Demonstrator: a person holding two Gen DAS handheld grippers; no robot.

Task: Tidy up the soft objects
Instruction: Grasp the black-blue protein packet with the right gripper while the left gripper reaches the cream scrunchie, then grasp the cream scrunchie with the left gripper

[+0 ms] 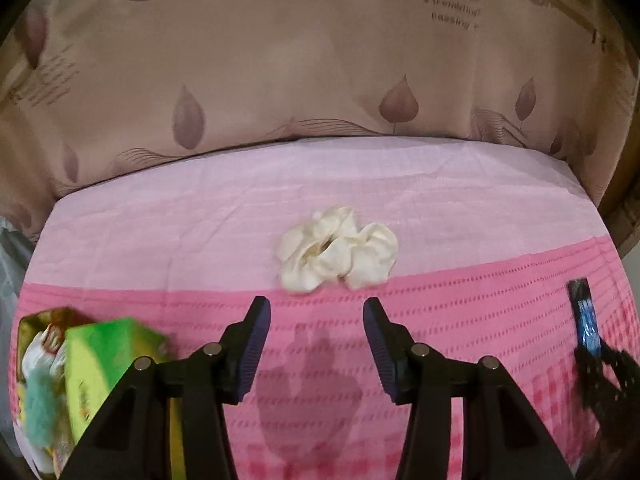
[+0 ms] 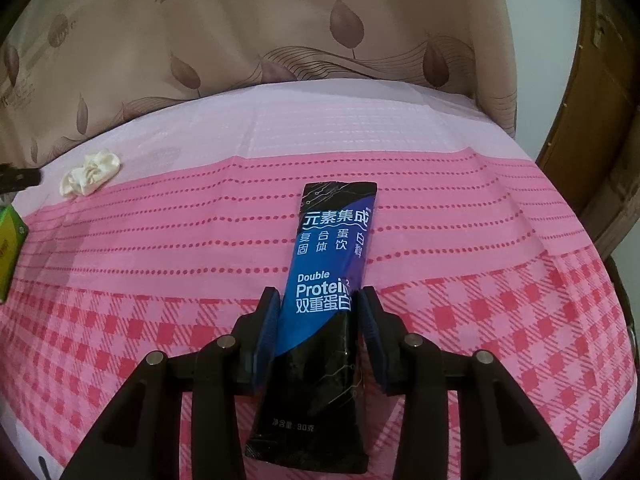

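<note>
A cream scrunchie [image 1: 338, 249] lies on the pink cloth-covered table [image 1: 160, 248], just beyond my open, empty left gripper [image 1: 317, 312]; it also shows far left in the right wrist view [image 2: 90, 174]. My right gripper [image 2: 318, 300] is shut on a blue and black protein sachet [image 2: 330, 248], its pads pressing the sachet's two sides. The sachet sticks out forward over the cloth, and it also shows at the right edge of the left wrist view [image 1: 585, 316].
A green box [image 1: 104, 364] holding soft items, one a teal fluffy piece [image 1: 42, 408], stands at the left; its corner shows in the right wrist view [image 2: 10, 248]. A beige leaf-print curtain [image 1: 280, 60] hangs behind the table. A wooden door [image 2: 592, 120] is at the right.
</note>
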